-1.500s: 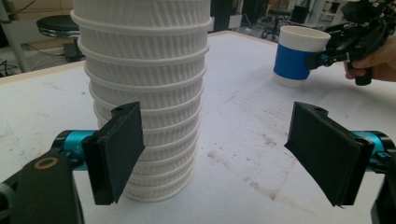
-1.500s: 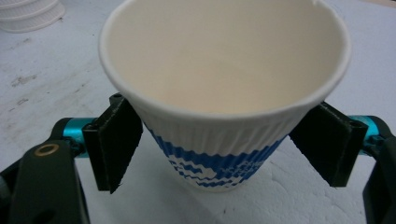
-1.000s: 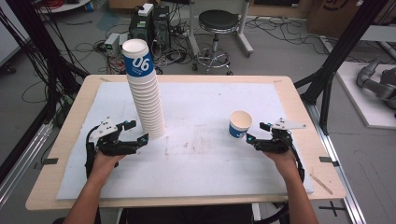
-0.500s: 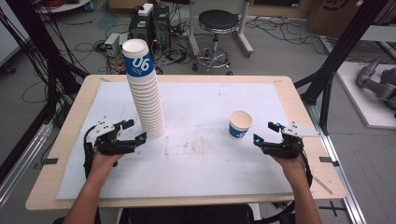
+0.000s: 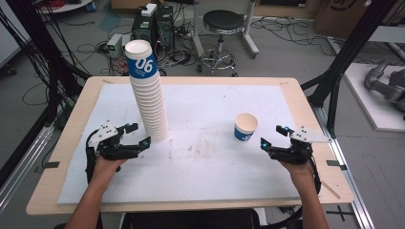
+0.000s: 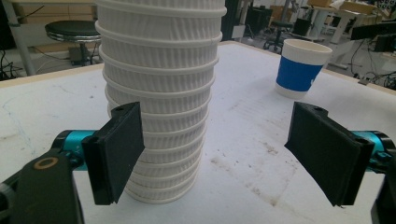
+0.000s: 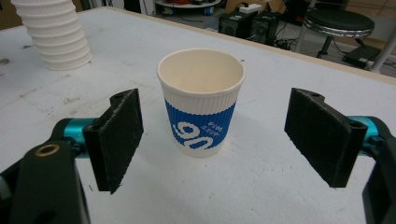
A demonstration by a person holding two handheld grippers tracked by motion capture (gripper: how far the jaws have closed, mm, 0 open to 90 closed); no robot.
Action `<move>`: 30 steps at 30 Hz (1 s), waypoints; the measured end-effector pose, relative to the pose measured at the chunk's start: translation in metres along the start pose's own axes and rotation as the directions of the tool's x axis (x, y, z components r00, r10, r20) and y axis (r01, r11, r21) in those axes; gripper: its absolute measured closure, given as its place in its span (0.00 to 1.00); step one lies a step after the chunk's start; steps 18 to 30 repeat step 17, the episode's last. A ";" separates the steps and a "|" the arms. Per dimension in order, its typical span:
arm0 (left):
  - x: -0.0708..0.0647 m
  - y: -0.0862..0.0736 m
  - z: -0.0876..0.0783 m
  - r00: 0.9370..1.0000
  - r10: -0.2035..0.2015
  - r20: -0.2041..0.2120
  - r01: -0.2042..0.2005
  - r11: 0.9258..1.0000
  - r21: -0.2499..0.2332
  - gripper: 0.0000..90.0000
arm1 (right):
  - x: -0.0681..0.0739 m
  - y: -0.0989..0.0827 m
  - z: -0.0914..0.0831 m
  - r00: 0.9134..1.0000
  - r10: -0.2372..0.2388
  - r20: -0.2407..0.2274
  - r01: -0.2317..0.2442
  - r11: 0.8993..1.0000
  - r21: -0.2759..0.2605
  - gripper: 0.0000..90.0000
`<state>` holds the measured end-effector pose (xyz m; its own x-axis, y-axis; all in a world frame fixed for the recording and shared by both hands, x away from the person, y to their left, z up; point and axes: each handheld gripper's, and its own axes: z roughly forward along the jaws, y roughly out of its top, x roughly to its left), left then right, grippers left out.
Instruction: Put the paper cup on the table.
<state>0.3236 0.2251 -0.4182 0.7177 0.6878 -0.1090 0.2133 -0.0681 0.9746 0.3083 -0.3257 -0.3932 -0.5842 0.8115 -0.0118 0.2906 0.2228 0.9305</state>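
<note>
Fingers: both pairs standing wide open, gripping nothing | right gripper facing blue-banded ribbed paper cup, standing upright, mouth up, mid-counter | left gripper flanking tall white cup stack, axis vertical

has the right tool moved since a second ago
Yes. The right tool has drawn back from the single blue-and-white paper cup, which stands in place, toward the table's right edge. Its jaws stand open, nothing between them.

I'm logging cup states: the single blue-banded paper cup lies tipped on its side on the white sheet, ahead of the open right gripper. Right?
Not tipped. The blue-banded paper cup stands upright, mouth up, on the white sheet ahead of the open right gripper, as the right gripper view shows.
</note>
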 end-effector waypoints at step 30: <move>0.005 -0.002 -0.002 1.000 -0.007 -0.016 0.007 1.000 0.004 0.21 | -0.007 -0.001 0.003 1.000 0.013 0.007 -0.012 1.000 -0.014 0.22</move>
